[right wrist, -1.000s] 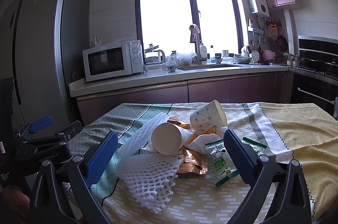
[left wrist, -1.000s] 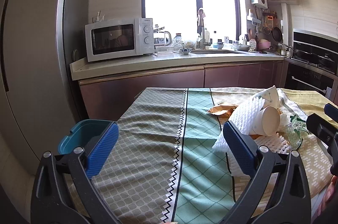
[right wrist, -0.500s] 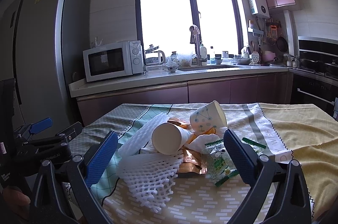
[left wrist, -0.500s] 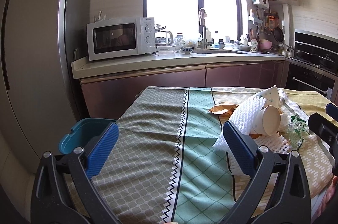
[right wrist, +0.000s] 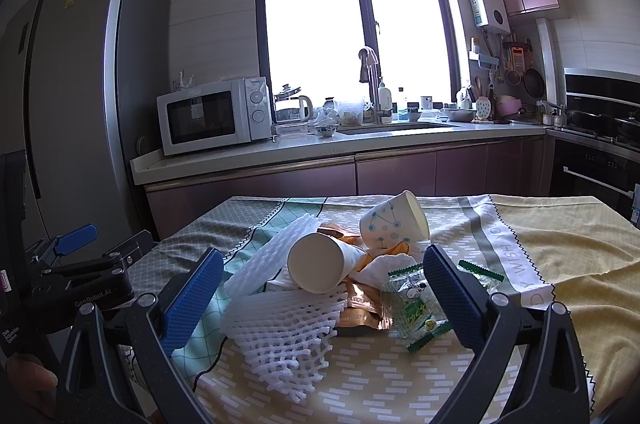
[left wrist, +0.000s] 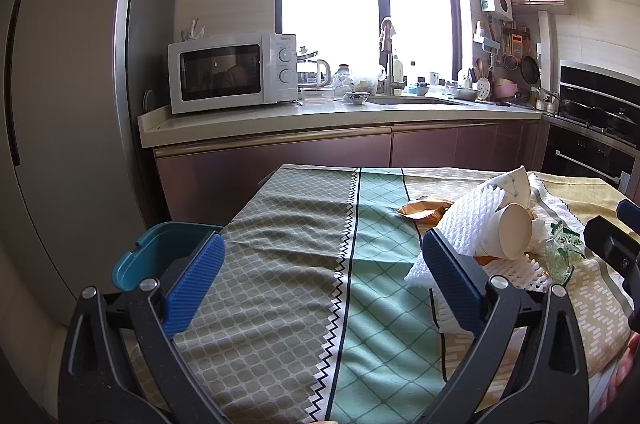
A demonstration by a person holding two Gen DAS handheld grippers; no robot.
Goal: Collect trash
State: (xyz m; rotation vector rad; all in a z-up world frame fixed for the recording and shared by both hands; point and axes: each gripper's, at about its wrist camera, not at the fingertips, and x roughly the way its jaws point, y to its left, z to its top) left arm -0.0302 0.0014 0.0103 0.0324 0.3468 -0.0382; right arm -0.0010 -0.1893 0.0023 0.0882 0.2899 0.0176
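A heap of trash lies on the clothed table (right wrist: 540,256): a plain paper cup (right wrist: 320,268) on its side, a patterned paper cup (right wrist: 394,222), white foam fruit netting (right wrist: 280,328), a brown foil packet (right wrist: 360,316) and a clear green snack wrapper (right wrist: 416,308). My right gripper (right wrist: 324,292) is open just in front of the heap, holding nothing. My left gripper (left wrist: 324,284) is open over bare cloth, with the heap (left wrist: 492,228) to its right. A teal bin (left wrist: 160,256) stands below the table's left edge.
A tall grey fridge (left wrist: 60,104) stands at the left. Behind the table runs a counter (left wrist: 320,116) with a microwave (left wrist: 232,72) and a sink. An oven (right wrist: 600,152) is at the right. The left gripper's body (right wrist: 72,288) shows at the right wrist view's left edge.
Both views have shifted slightly; the scene sits a little to the right in the left wrist view. The trash has not moved and both grippers stay open.
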